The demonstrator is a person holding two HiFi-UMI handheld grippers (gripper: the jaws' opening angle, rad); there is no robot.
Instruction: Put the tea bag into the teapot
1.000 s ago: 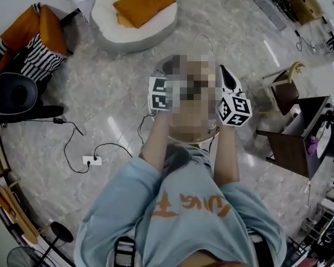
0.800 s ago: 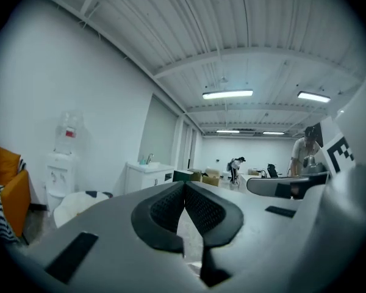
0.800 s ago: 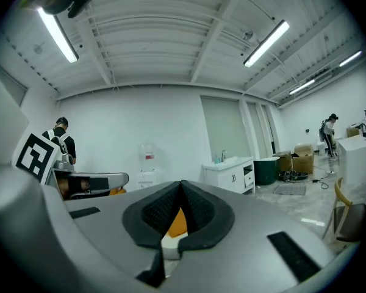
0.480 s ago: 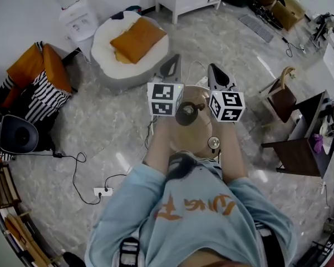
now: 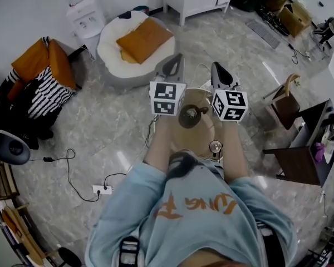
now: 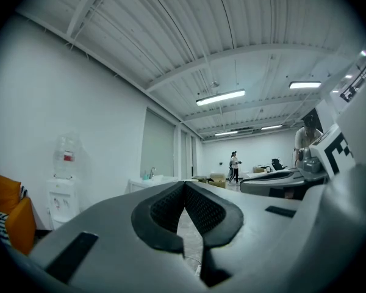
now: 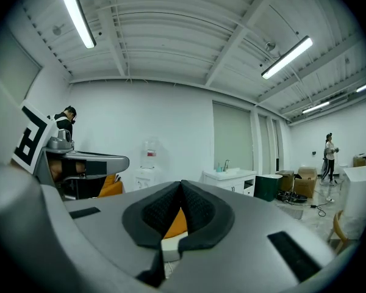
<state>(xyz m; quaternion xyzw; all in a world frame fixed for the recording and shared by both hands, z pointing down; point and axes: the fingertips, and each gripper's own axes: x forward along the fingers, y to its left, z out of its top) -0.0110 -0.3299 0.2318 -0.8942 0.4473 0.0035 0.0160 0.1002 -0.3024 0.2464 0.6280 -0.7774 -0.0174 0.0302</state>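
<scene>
Left gripper point(image 6: 184, 187) clenched, nothing in it. Right gripper point(image 7: 182, 187) clenched too, nothing between its pads (both aimed out across the room). Head view: teapot point(image 5: 188, 116) sits on a small round table point(image 5: 205, 137), between the two grippers in that view. Tea bag can't be made out. A small round item point(image 5: 214, 146) sits near the table's edge.
</scene>
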